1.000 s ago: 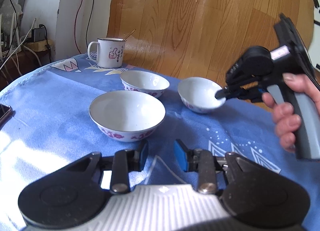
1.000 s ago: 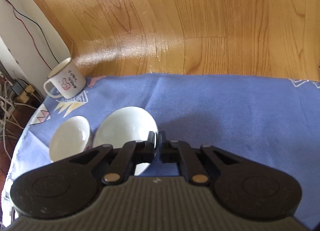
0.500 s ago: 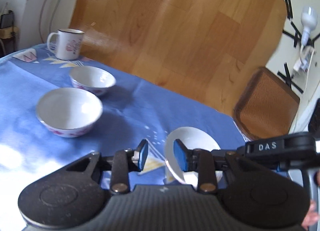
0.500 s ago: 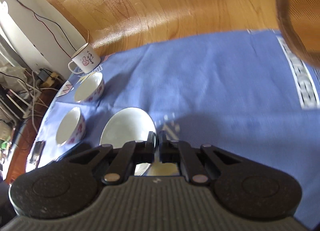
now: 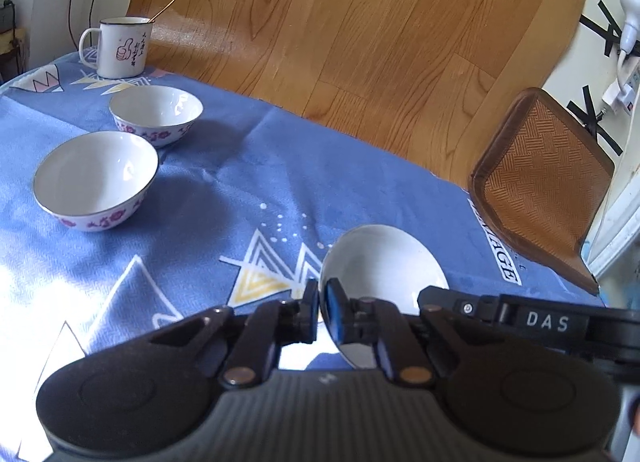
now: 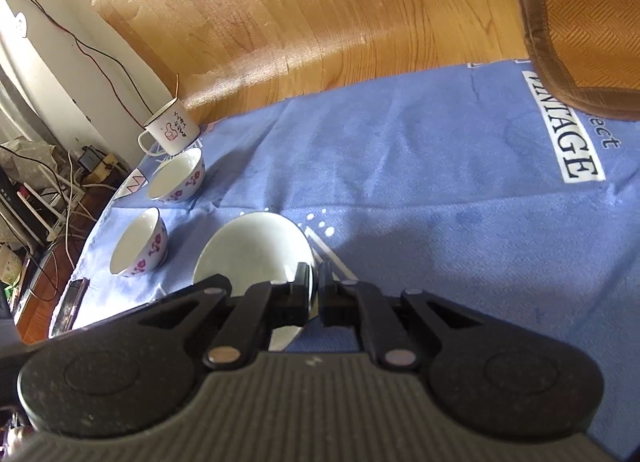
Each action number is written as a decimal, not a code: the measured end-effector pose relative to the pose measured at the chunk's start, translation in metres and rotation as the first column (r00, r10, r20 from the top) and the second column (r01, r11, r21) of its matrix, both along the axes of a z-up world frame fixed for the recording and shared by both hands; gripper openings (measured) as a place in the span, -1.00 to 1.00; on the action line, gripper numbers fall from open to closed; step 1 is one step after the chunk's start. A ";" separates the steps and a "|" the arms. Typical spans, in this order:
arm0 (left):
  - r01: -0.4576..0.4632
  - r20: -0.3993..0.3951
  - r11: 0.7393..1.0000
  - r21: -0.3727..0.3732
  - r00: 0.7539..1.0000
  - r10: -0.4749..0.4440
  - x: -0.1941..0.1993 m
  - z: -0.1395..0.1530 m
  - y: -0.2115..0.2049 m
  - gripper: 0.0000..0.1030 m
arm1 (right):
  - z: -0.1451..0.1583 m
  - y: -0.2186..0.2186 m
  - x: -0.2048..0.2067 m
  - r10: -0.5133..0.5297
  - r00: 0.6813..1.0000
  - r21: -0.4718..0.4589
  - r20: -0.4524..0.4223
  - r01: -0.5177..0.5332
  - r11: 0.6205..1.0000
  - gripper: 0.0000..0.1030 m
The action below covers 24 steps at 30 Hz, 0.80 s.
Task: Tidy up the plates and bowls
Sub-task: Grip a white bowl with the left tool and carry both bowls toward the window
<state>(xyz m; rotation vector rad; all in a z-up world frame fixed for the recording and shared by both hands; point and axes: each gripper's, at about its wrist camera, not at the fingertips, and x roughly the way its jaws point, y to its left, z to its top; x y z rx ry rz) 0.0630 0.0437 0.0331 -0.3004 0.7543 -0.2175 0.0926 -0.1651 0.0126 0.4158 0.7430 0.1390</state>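
Both grippers hold one plain white bowl (image 5: 384,262), tilted low over the blue tablecloth (image 5: 248,197). My left gripper (image 5: 320,304) has its jaws closing on the bowl's near left rim, pads against the rim. My right gripper (image 6: 316,294) is shut on the opposite rim of the white bowl (image 6: 256,250); its black arm (image 5: 520,316) reaches in from the right. Two floral bowls (image 5: 156,113) (image 5: 96,177) stand upright side by side at the far left, apart from both grippers. They also show in the right wrist view (image 6: 176,177) (image 6: 140,246).
A white enamel mug (image 5: 120,47) with a spoon stands behind the floral bowls at the cloth's far corner. A brown woven chair (image 5: 540,181) presses against the table's right edge. A dark phone (image 6: 70,302) lies at the left edge. Cables and clutter sit on the floor beyond.
The right gripper carried the white bowl rightward, away from the two floral bowls. The left gripper swung right after it, and its jaws went from open to clamped on the rim.
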 end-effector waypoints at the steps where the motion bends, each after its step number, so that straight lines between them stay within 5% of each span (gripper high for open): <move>1: 0.007 0.004 1.000 0.006 1.000 -0.007 -0.001 0.003 -0.003 -0.88 | 0.002 -0.001 -0.003 -0.006 1.000 -0.003 0.013 0.006 1.000 -0.88; 10: 0.147 0.004 0.989 -0.007 0.989 -0.147 0.005 0.020 -0.064 -0.88 | 0.016 -0.044 -0.046 -0.132 0.988 -0.050 0.084 0.137 0.989 -0.88; 18: 0.348 -0.028 0.937 -0.017 0.937 -0.349 0.005 0.017 -0.162 -0.88 | 0.017 -0.117 -0.100 -0.315 0.947 -0.076 0.069 0.319 0.945 -0.88; 24: 0.418 -0.069 0.908 0.005 0.906 -0.417 0.002 0.006 -0.210 -0.86 | 0.007 -0.147 -0.120 -0.391 0.920 -0.083 0.038 0.392 0.916 -0.88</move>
